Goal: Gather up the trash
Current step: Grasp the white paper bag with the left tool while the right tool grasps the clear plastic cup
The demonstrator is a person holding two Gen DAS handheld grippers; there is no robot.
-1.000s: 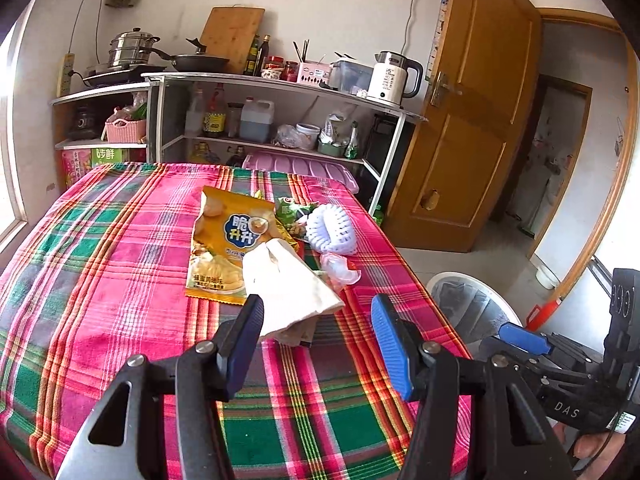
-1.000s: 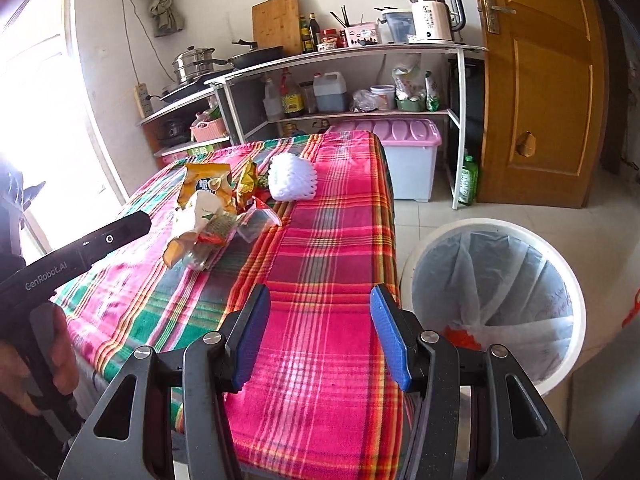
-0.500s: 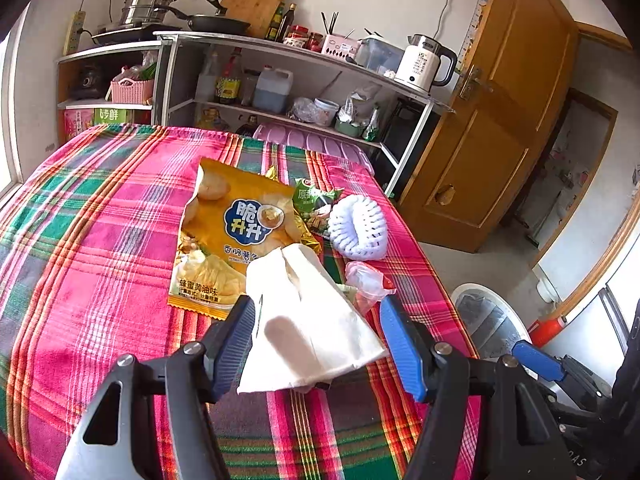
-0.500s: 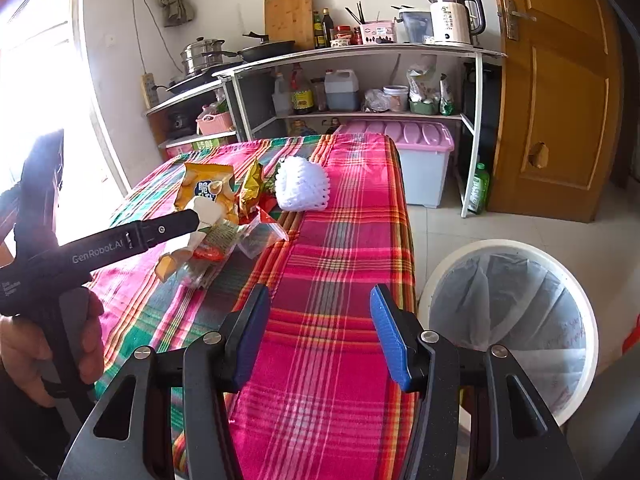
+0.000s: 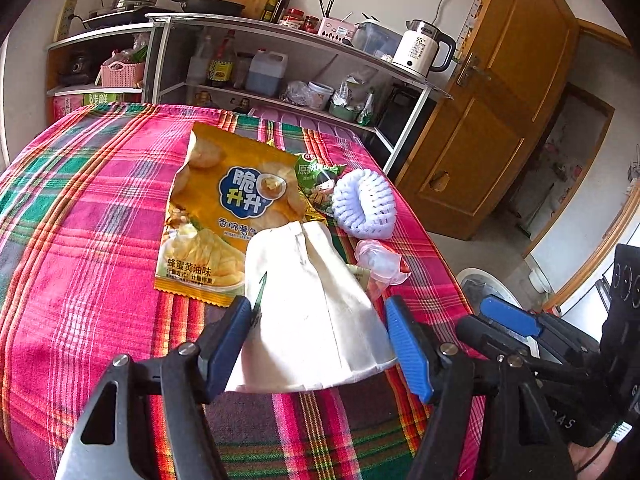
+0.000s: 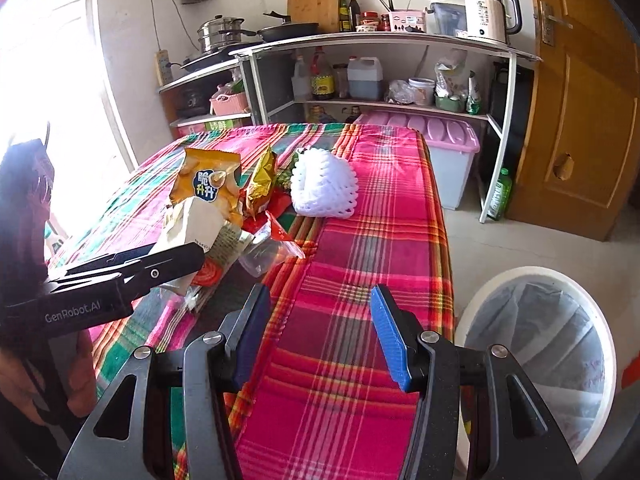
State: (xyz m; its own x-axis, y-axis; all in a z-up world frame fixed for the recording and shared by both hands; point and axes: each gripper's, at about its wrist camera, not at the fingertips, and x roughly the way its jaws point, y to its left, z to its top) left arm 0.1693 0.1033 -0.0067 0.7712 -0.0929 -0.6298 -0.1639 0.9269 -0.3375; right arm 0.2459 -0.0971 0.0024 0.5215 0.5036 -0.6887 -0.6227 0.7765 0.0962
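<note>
L tongs were spread wide, having just opened further, w/ the white paper bag lying between the pads, not yet pinched. Its long axis ran away from the tongs toward the chip bag. R tongs hung part open & empty over bare cloth (L was clearly nearer). The plaid surface had shelves behind; the bin stood on the floor by its edge.

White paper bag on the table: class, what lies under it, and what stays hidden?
Under the white paper bag: the yellow chip packet's corner and clear plastic wrappers poking out. Whatever sits beneath its middle is covered.
</note>
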